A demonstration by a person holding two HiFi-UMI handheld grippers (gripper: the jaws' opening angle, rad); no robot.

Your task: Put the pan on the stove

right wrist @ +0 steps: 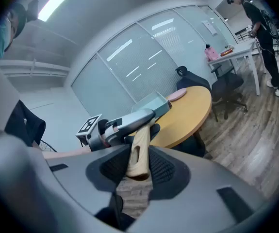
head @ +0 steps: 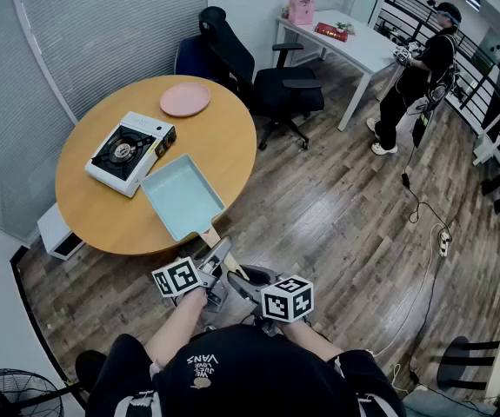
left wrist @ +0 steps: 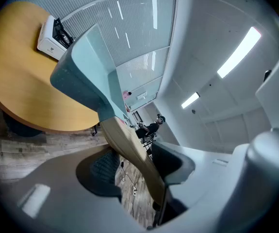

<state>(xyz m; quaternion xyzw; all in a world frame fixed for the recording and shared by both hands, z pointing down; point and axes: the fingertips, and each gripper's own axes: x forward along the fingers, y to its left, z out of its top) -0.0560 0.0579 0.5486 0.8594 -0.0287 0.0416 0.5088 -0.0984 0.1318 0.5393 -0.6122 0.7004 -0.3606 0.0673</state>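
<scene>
The light blue rectangular pan (head: 180, 196) was seen at the edge of the round wooden table (head: 228, 142), just beside the white gas stove (head: 130, 152). Its wooden handle (head: 210, 235) was pinched by the left gripper (head: 218, 256) and the right gripper (head: 237, 278).

Pan at the table's edge, stove beside it

The pan (head: 183, 198) is a pale blue-green rectangular tray with low walls, empty, and a light wooden handle (head: 210, 235). It sits over the near edge of the round wooden table (head: 232, 137), with its handle pointing out past the rim; whether its base touches the top cannot be told. The left gripper (left wrist: 137, 166) and right gripper (right wrist: 138, 166) both clamp the handle. The stove (head: 130, 152), a white single-burner unit with a black top, stands on the table just beside the pan's far left corner, not touching it
</scene>
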